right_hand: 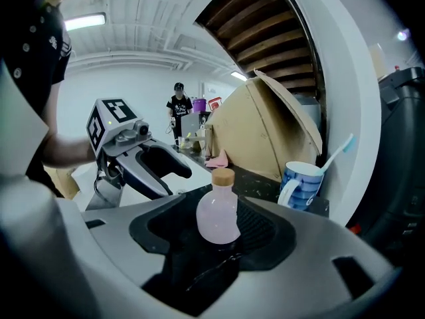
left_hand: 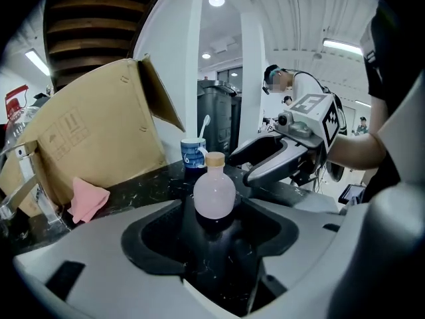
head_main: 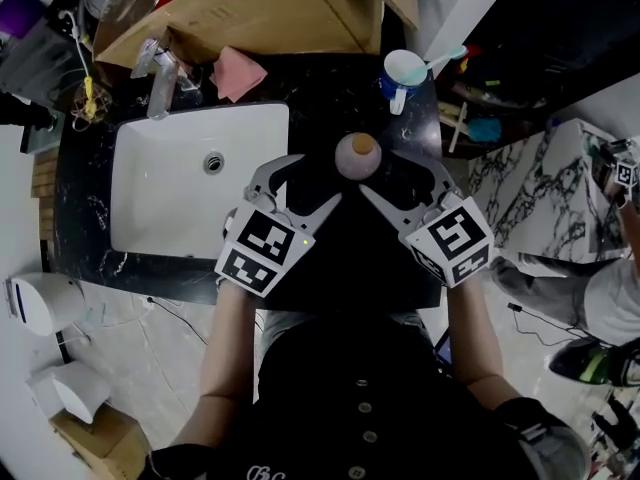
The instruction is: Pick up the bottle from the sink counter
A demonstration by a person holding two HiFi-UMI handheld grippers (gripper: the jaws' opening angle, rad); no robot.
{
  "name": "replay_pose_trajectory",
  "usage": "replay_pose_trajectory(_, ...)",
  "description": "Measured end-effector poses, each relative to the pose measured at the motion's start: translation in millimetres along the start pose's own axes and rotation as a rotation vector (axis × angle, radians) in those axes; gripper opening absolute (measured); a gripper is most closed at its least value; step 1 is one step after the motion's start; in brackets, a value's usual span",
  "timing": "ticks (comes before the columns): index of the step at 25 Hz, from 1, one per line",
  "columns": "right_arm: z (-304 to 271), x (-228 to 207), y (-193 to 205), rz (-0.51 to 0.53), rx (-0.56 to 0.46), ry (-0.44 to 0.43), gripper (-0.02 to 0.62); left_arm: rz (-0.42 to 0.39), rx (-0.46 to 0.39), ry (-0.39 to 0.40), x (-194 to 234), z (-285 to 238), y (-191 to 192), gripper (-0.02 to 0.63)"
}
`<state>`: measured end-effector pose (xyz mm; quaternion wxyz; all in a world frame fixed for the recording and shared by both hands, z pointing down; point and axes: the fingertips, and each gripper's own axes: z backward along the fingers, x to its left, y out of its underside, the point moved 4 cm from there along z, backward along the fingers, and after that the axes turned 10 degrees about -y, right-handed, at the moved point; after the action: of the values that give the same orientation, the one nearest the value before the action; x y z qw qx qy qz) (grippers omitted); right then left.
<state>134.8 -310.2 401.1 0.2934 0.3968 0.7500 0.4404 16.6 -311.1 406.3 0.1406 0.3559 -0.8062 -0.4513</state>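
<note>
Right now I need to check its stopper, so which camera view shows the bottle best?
The right gripper view: the bottle stands upright and large, cork to base. The left gripper view shows it whole too, with a cup just behind its cork. The head view sees only its top from above.

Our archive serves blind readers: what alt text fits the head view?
A small pink cork-stoppered bottle stands on the black counter right of the white sink, just ahead of the open left claw and open right claw.
</note>
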Motion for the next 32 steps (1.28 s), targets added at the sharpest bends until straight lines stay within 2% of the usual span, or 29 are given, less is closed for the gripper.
replay_pose_trajectory(5,-7,-10,11,0.020,0.062,-0.069,0.247,-0.078,0.005,0.063,-7,-16,1,0.277)
replay_pose_trajectory(10,-15,-18,22,0.042,0.138,-0.139,0.280,-0.124,0.025,0.093,-8,-30,3,0.291)
replay_pose_trajectory(16,-25,-20,33,0.088,0.219,-0.206,0.295,-0.207,0.103,0.138,-5,-43,13,0.310)
replay_pose_trajectory(22,-32,-30,35,0.135,0.257,-0.234,0.296,-0.263,0.114,0.184,-5,-56,10,0.319)
replay_pose_trajectory(32,-44,-34,35,0.178,0.292,-0.353,0.311,-0.332,0.109,0.250,-9,-74,7,0.319)
